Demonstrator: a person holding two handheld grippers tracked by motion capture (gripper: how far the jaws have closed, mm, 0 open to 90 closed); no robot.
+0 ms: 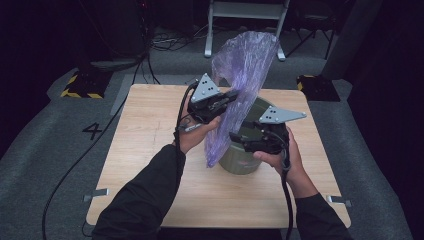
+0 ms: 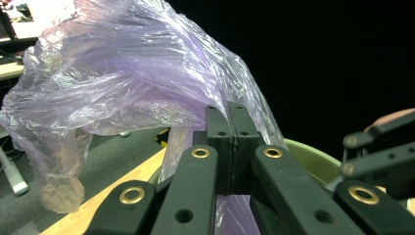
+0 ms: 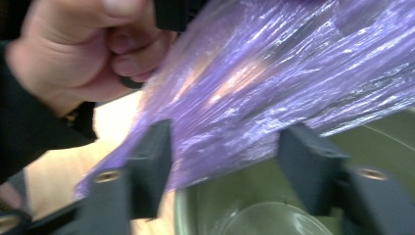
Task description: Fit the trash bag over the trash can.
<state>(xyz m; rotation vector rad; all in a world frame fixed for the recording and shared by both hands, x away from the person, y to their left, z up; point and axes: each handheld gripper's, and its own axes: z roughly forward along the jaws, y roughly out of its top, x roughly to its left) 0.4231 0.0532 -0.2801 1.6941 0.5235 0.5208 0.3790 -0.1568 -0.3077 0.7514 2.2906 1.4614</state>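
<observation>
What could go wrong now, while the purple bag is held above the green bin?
1. The left claw is shut on the thin purple bag at one narrow pinch; a pull might tear the film or let it slip.
2. The right claw is open around the bag just above the green bin; closing here may catch a bunched fold, not one edge.
3. The bin stands free on the table; a tug could tip it.

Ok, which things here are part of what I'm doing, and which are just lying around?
In the job:
- purple plastic bag, pinched in the left tool
- green bin under it
- right tool, open at the bag's lower part

Lying about:
- yellow-black blocks on the floor
- white frame behind the table
</observation>
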